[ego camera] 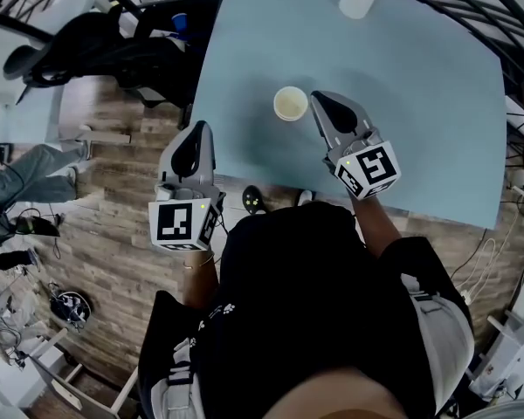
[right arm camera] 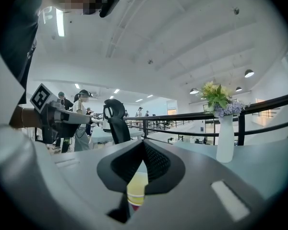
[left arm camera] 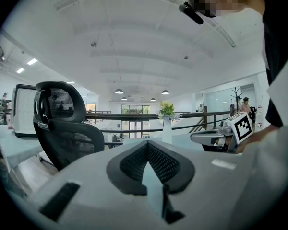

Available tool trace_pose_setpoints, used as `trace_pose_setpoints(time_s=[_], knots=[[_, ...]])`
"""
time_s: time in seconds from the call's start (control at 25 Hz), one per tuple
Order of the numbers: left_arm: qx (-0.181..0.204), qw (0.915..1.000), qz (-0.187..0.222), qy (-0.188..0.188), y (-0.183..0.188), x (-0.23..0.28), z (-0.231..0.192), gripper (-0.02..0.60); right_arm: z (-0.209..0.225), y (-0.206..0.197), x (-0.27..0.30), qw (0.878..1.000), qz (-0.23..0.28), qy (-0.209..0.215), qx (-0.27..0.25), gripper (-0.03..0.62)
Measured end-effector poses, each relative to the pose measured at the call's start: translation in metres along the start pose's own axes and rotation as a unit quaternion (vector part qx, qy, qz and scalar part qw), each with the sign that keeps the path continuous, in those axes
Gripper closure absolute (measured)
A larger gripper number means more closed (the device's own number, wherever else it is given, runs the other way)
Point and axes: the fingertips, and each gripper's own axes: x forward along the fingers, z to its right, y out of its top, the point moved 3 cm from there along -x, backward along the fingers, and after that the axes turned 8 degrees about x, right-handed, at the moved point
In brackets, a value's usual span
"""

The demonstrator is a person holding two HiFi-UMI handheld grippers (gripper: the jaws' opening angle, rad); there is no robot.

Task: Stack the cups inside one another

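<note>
Since only one cup (ego camera: 290,103) shows on the counter (ego camera: 402,103), I'd put stacking at or near its end. In the right gripper view the cup reads yellow over a red band, so it may be one cup nested in another, but I can't confirm that.

The cup stands upright toward the counter's near edge, just left of your right gripper (ego camera: 319,103). That gripper's jaws are together with nothing between them. Its tips sit at the cup's right rim, touching or just beside, I can't tell which.

Your left gripper (ego camera: 199,129) is closed too and empty, off the counter's left edge and well apart from the cup.

Next, my guess: if more cups sit out of frame, open the right gripper before reaching. If not, back off level so you don't tip the cup.
</note>
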Motion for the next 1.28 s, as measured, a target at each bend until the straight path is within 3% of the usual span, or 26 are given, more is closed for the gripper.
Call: trace_pose_setpoints(time_s=[1.28], knots=[[0.0,1.0,-0.001,0.003,-0.0037,-0.0048,-0.0008,0.592,-0.0042,-0.0012,-0.0031,1.0,-0.005,0.003,-0.003,0.583]])
